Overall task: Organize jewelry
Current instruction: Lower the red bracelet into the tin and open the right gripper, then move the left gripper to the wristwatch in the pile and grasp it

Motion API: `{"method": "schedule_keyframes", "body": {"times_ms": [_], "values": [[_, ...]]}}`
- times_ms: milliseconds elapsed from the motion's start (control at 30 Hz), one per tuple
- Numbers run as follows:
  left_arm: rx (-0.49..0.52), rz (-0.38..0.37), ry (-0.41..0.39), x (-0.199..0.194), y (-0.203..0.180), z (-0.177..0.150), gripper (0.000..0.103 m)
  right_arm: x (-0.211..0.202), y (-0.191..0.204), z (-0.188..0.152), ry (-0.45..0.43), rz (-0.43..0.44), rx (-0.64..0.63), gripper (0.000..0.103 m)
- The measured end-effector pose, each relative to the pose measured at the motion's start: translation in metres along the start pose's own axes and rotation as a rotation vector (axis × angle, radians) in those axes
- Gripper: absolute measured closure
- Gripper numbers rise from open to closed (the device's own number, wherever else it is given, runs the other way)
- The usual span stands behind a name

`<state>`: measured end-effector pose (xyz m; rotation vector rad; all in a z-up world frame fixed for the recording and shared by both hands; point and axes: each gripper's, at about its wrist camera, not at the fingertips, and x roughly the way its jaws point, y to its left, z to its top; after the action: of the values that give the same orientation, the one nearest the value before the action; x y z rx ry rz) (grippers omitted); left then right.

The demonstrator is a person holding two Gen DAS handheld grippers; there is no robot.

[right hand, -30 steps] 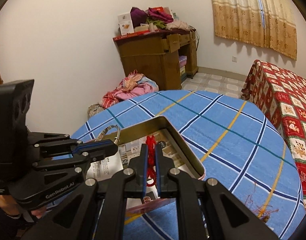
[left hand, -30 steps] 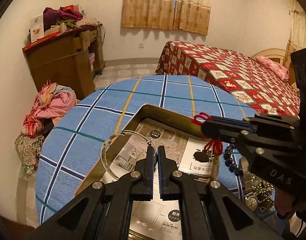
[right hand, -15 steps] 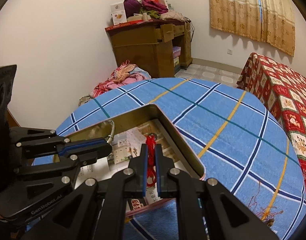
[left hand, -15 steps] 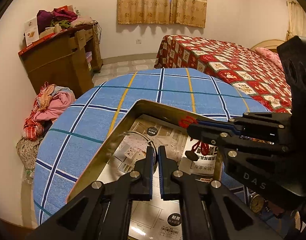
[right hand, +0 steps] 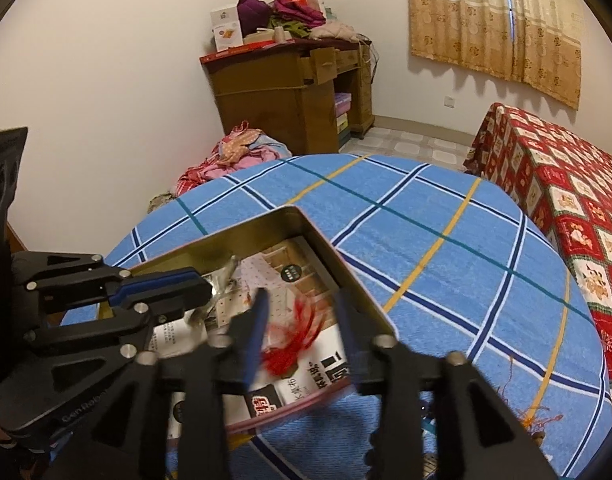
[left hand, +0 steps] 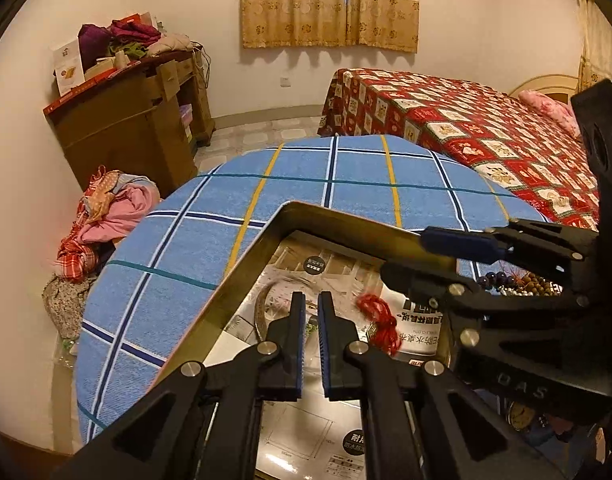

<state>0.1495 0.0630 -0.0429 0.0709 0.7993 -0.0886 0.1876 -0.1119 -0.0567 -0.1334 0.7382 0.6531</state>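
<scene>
Right wrist view: red tassel cord (right hand: 291, 344) let go over the tin (right hand: 358, 280)

Has just spread the right tool (right hand: 301, 300), after clamping the cord a second ago. Shows the pads apart now and pressing nothing, with the cord between and below them, blurred, over the printed paper that lines the tin. Cannot tell whether falling or already at rest. From the left wrist view, places the cord inside the tin, toward its right wall, just beside the right tool's lower finger.

Keeps the left tool (left hand: 310, 304) all but closed, with only a slim gap between its pads. Held the silver bangle (left hand: 265, 300) up above the tin's rim a second ago. Finds it now low inside the tin, just ahead and left of those pads. Cannot make out whether its edge is pinched or free.

Means, as a judgement, two pieces brought to the tin almost together. Leaves more to do: beads (left hand: 522, 280) and a watch (left hand: 518, 416) lie on the blue checked surface (left hand: 346, 172) outside the tin's right wall, partly hidden by the right tool. Calls next, probably, for lifting both tools clear and going to that heap. Risks snagging the cord's loose threads on a pad while drawing back.
</scene>
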Motion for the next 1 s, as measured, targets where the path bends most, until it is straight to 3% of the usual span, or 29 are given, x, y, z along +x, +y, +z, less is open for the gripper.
{"method": "schedule_keyframes", "body": {"times_ms": [67, 100, 233, 333, 567, 1000], "values": [[0.005, 0.022, -0.002, -0.002, 0.0, 0.001, 0.095, -0.004, -0.001, 0.0, -0.011, -0.006, 0.004, 0.048], [0.005, 0.024, -0.005, -0.004, 0.0, 0.001, 0.088, -0.006, -0.001, -0.001, -0.015, -0.006, 0.004, 0.048], [-0.001, 0.07, -0.049, -0.014, 0.003, -0.002, 0.038, -0.018, -0.004, -0.004, -0.023, -0.015, 0.006, 0.044], [-0.03, 0.047, -0.068, -0.021, 0.011, -0.006, 0.037, -0.03, -0.011, -0.008, -0.034, -0.023, 0.013, 0.039], [-0.076, 0.087, -0.084, -0.032, 0.008, -0.022, 0.037, -0.063, -0.032, -0.03, -0.058, -0.054, 0.056, 0.039], [0.007, 0.057, -0.148, -0.064, -0.064, -0.062, 0.037, -0.114, -0.065, -0.092, -0.049, -0.132, 0.174, 0.039]]}}
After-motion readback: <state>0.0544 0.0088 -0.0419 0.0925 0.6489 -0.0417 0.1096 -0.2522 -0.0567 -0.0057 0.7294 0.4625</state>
